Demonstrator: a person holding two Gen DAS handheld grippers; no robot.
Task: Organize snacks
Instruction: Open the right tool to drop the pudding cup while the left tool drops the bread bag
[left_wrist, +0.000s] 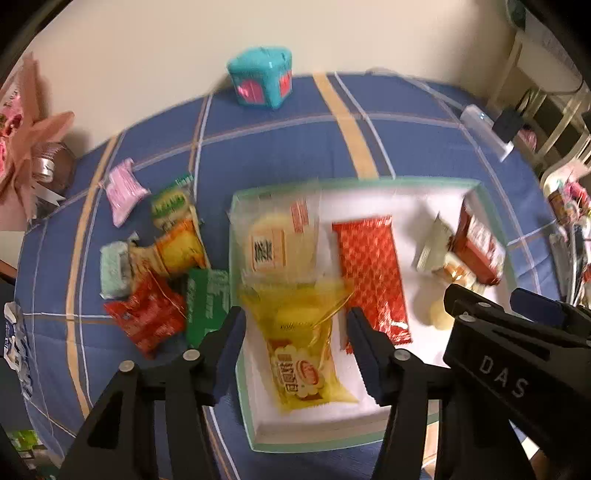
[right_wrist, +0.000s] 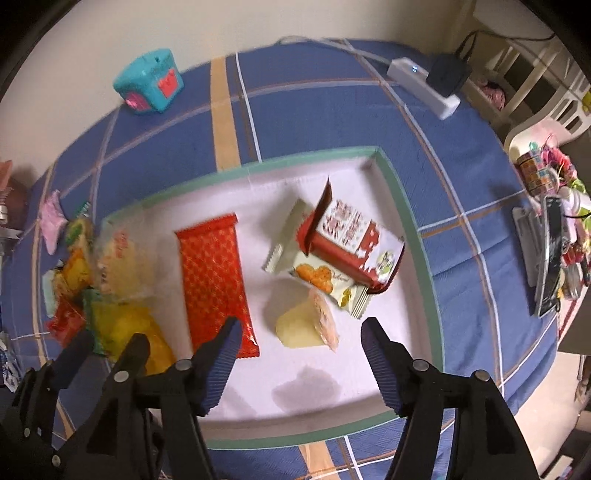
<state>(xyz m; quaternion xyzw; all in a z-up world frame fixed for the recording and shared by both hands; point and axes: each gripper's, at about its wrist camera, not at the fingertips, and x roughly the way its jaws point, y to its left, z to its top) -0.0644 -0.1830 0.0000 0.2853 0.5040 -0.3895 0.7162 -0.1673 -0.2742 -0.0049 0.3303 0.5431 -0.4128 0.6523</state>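
Yellow wrapper first: the yellow bread pack (left_wrist: 306, 347) lies flat in the near-left part of the green-rimmed tray (left_wrist: 243, 402), and your left tool (left_wrist: 295, 321) stands over it with jaws spread, one finger on each side and neither touching, so it reads as released, gripping nothing. Looks like a drop-off just made or a re-grip about to start; cannot tell which. If you adjust it, come down square, pinch across the narrow width and stay off the clear crinkly end, which will likely slip. A clear-wrapped pastry (left_wrist: 275, 240) sits just behind it, overlapping its far end, so lift straight or you may drag both. Beside it is the red patterned packet (left_wrist: 373, 273), flat and roughly parallel, near but apart. Your right tool (right_wrist: 301, 332) also hangs agape and empty, aimed at the small pale pastry (right_wrist: 306, 325) mid-tray; take that one gently, it looks soft. Further right the cream cracker pack (right_wrist: 317, 273) lies partly under the red-and-white box (right_wrist: 351, 243), which is tilted, so don't bump it. Still out on the blue checked worktop (left_wrist: 280, 147) left of the tray: a loose snack pile (left_wrist: 159, 266) and a pink packet (left_wrist: 123, 190). Fetch those next with the left tool.
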